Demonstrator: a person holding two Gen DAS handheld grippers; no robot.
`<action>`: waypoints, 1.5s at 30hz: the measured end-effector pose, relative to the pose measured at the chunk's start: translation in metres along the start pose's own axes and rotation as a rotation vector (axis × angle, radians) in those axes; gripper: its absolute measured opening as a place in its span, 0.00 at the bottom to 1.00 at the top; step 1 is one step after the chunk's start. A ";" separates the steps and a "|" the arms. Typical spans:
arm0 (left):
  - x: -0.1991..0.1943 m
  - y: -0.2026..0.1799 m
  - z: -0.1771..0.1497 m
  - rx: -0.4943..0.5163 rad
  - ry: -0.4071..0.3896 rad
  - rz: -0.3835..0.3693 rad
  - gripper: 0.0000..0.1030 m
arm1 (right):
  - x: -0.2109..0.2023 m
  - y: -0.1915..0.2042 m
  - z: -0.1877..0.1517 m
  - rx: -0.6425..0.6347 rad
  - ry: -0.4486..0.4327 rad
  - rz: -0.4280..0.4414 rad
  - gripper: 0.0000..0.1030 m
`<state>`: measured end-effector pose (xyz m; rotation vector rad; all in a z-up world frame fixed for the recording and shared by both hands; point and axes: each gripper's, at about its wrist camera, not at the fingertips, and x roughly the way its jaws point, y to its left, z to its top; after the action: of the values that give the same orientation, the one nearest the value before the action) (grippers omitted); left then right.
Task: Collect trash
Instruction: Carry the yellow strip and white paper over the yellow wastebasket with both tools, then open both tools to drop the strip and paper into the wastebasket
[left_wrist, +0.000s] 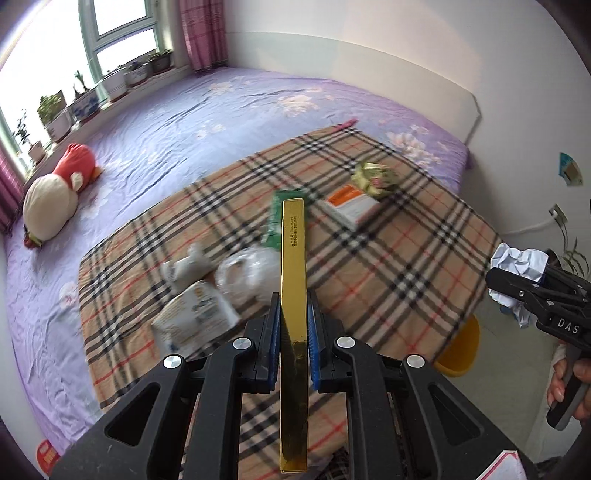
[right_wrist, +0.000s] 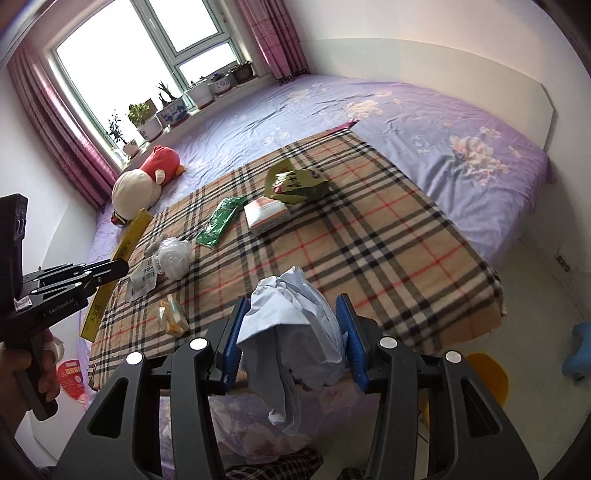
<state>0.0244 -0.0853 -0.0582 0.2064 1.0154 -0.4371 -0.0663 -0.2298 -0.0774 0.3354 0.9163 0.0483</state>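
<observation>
My left gripper (left_wrist: 292, 306) is shut on a long flat gold box (left_wrist: 293, 280), held edge-up above the plaid blanket (left_wrist: 388, 266); it also shows in the right wrist view (right_wrist: 114, 254). My right gripper (right_wrist: 291, 310) is shut on crumpled pale blue paper (right_wrist: 295, 314), near the bed's front edge; the paper also shows in the left wrist view (left_wrist: 517, 266). On the blanket lie a green wrapper (right_wrist: 219, 221), a white and orange box (right_wrist: 267, 214), an olive snack bag (right_wrist: 297, 182), a clear plastic bag (right_wrist: 171, 256), a white label packet (right_wrist: 142, 280) and a small yellow packet (right_wrist: 173, 314).
A purple floral sheet (right_wrist: 424, 114) covers the bed. A red and cream plush toy (right_wrist: 144, 181) lies by the window sill with potted plants (right_wrist: 170, 107). A yellow bin (right_wrist: 487, 376) stands on the floor by the bed's corner, and a blue stool (right_wrist: 578, 350) at the right.
</observation>
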 end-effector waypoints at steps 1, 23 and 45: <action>0.000 -0.018 0.003 0.034 -0.002 -0.030 0.13 | -0.009 -0.012 -0.004 0.016 -0.007 -0.010 0.48; 0.129 -0.350 -0.061 0.640 0.286 -0.430 0.13 | -0.067 -0.274 -0.149 0.288 0.133 -0.202 0.48; 0.313 -0.411 -0.121 0.676 0.627 -0.334 0.13 | 0.111 -0.401 -0.213 0.379 0.405 -0.117 0.48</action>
<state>-0.1112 -0.4896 -0.3750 0.8239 1.4944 -1.0603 -0.2064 -0.5330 -0.4046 0.6381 1.3486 -0.1734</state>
